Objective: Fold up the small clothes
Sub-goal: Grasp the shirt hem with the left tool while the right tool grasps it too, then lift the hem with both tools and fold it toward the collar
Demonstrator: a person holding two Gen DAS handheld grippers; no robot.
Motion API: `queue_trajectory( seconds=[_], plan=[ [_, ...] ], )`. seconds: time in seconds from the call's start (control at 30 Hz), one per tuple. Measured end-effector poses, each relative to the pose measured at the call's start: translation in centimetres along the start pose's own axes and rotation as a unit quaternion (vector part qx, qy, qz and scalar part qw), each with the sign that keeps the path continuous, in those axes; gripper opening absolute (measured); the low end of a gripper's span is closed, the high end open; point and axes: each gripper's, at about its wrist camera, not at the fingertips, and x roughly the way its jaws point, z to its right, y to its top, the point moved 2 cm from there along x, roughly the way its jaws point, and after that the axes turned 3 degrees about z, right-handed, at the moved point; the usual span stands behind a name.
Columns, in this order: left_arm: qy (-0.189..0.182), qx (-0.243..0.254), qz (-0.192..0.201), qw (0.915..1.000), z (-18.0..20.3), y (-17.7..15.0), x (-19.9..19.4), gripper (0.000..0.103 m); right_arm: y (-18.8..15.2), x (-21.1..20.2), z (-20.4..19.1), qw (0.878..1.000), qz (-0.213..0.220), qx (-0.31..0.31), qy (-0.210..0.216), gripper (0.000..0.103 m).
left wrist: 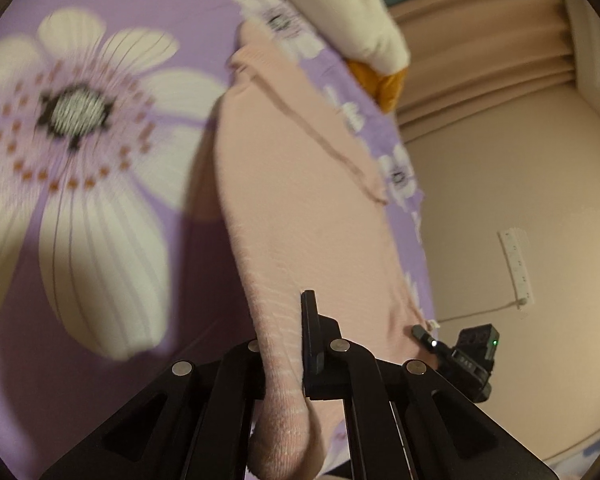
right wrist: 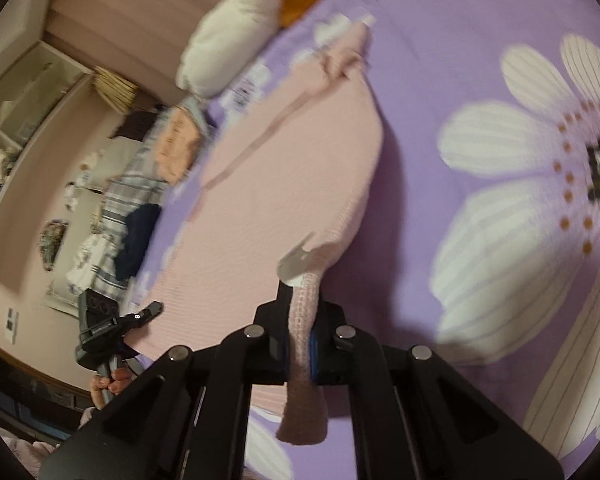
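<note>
In the left wrist view, our left tool (left wrist: 290, 344) sits at the bottom centre of the frame with its fingers pressed together on a bunched corner of the pink garment (left wrist: 300, 184). The knit edge of the cloth runs down between the two black fingers and hangs below them in a rounded fold. From that grip the garment stretches up through the middle of the frame over the purple floral bedsheet (left wrist: 100, 120), whose large white flower fills the left side. A white pillow (left wrist: 356, 20) with an orange item (left wrist: 384, 84) just below it lies at the upper centre. At the lower right we see the right tool (left wrist: 422, 334) at the garment's other near corner.

In the right wrist view, our right tool (right wrist: 300, 344) is at the bottom centre, its fingers pinching a narrow roll of the same pink garment (right wrist: 284, 184), with a small white tag (right wrist: 296, 266) sticking out just above the grip. The cloth spreads upward and to the left across the bedsheet (right wrist: 480, 80). At the lower left the left tool (right wrist: 150, 310) appears at the garment's edge, held by a hand (right wrist: 108, 384). A heap of other clothes (right wrist: 140, 184) lies at the left edge of the bed.
</note>
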Motion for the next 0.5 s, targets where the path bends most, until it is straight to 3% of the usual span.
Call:
queue_trajectory(
  seconds=[0.13, 0.5],
  plan=[
    [-0.016, 0.030, 0.019, 0.9993, 2.0, 1.2, -0.7, 0.001, 1.3, -0.9, -1.9, 0.999, 0.024, -0.019, 0.027, 0.006],
    [-0.048, 0.082, 0.040, 0.9947, 4.8, 1.7, -1.8, 0.000, 1.2, -2.0, -3.8, 0.997, 0.046, -0.043, 0.045, 0.006]
  ],
)
